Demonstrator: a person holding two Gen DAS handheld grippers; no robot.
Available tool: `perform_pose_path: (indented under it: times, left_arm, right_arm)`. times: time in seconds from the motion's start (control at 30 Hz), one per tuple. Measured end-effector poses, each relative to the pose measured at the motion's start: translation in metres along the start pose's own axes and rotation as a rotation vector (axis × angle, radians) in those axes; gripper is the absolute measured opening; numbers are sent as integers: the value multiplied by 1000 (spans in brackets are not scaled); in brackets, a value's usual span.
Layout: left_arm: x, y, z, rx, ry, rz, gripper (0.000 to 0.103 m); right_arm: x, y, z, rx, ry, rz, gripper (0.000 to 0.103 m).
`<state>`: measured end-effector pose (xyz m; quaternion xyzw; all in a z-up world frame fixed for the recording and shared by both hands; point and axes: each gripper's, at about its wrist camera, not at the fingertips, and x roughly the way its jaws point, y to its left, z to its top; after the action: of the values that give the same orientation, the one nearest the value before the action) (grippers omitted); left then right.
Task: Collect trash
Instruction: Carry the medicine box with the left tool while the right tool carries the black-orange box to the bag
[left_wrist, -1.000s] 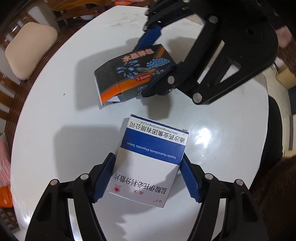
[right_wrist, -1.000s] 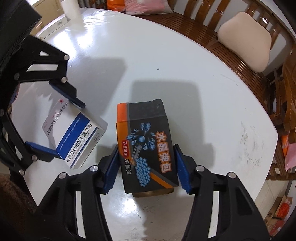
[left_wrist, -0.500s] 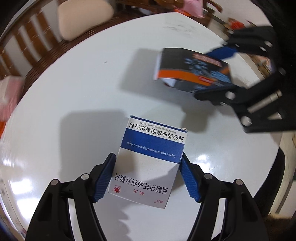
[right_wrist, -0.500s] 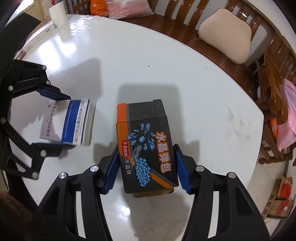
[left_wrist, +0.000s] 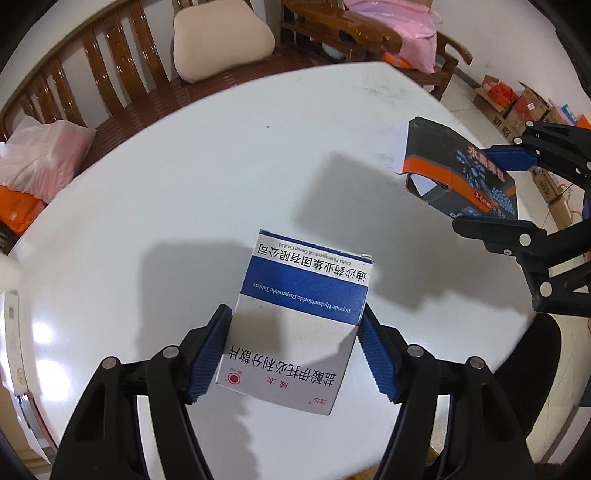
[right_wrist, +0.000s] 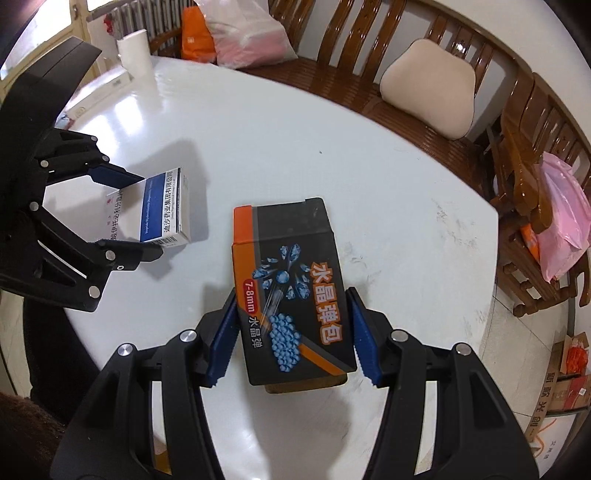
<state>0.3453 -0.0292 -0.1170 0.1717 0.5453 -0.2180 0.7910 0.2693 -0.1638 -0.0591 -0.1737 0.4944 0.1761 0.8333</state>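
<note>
Over the white table (left_wrist: 184, 206), left fingers (left_wrist: 207, 354) clamp the medicine box (left_wrist: 295, 317); right fingers (right_wrist: 221, 339) clamp the black box (right_wrist: 291, 295).

A round white table (right_wrist: 295, 122) is taking up the middle of the room, its glossy top throwing back the light and showing faint scuffs toward one edge. At its far side a white paper roll (right_wrist: 135, 51) is standing upright with a flat white box (right_wrist: 101, 86) lying just beside it, though that corner is blurring and I cannot tell whether the two are touching. A tiny dark speck (left_wrist: 267, 127) is sitting on the bare surface.
</note>
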Motion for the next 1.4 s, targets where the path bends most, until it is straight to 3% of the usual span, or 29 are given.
perform_pose_path:
  times: [0.27,0.6,0.7,0.9,1.4]
  left_arm:
    - [-62,-31,-51,5,-92,15,67]
    - [-91,-57,-109,-8,-136,14,67]
    - [-89,-67,-130,-13,-140,24,67]
    - [-69,-84,-166,-33,-128,-30,67]
    - [-7,-107,-230,-79,-78,-69,67]
  right_arm:
    - [-52,41,-30,-23,-61,-5,55]
    - [-103,98,-90,-64,-113,-4,55]
    - [-109,111,-108,-65,-115,6,55]
    - [-107,136,-144,-71,-102,4,55]
    - [-40,169,-192,-66,5,65,55]
